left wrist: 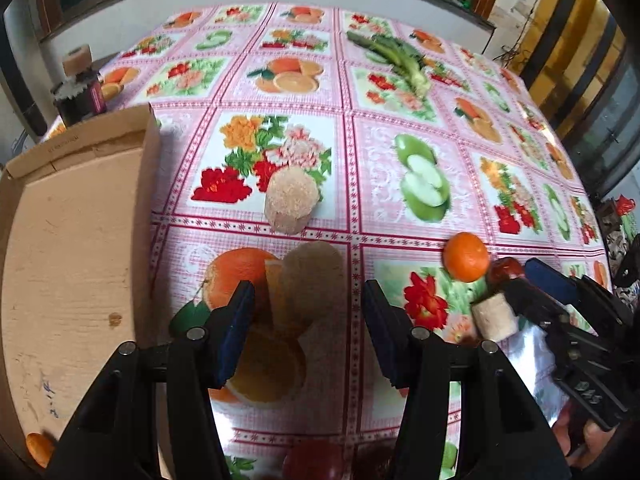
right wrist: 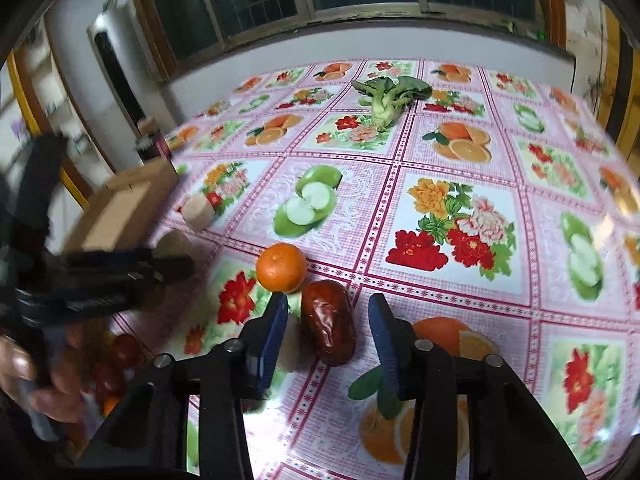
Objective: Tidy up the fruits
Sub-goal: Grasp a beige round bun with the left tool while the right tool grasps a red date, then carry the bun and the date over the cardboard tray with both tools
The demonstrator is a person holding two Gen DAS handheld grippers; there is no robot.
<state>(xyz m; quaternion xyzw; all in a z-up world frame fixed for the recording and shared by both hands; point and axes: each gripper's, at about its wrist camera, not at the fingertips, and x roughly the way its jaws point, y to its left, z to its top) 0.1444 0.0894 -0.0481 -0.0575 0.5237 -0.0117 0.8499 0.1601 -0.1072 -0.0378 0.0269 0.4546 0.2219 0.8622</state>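
- Cardboard tray (left wrist: 76, 248) lies at the left of the counter (left wrist: 360, 184); one small orange piece (left wrist: 39, 449) shows at its near corner. It reads as the likely collection point for the fruit.
- Real items near the tools: a tangerine (right wrist: 281, 268), a dark red date (right wrist: 329, 322) just beside it, and three pale, rough cylindrical pieces (left wrist: 291, 200) (left wrist: 314, 276) (left wrist: 494, 318). Their identity cannot be told.
- Left tool (left wrist: 310, 330): released, jaws apart, nothing gripped. The nearer pale cylinder sits ahead of the tips, roughly on the centre line, not yet between the pads.
- Right tool (right wrist: 329, 338): jaws straddle the date. A clear gap shows on the right pad side; contact on the left side is not evident. Treat the date as not yet grasped.
- Red, tomato-like fruits (right wrist: 120, 354) lie near the person's hand (right wrist: 36, 376) at the near counter edge, blurred.
- Leafy green vegetable (right wrist: 390, 98) and a dark jar (left wrist: 78, 94) stand well apart at the far side; neither is involved in this step.
- Step in hand, as judged: approach and pick-up, each tool lined up on its own item.
- Next move calls for: close the right tool fully on the date without nudging the tangerine; advance the left tool over the cylinder, then clench.
- Caution: the printed fruit on the cloth resembles real fruit; confirm each target by its shadow.
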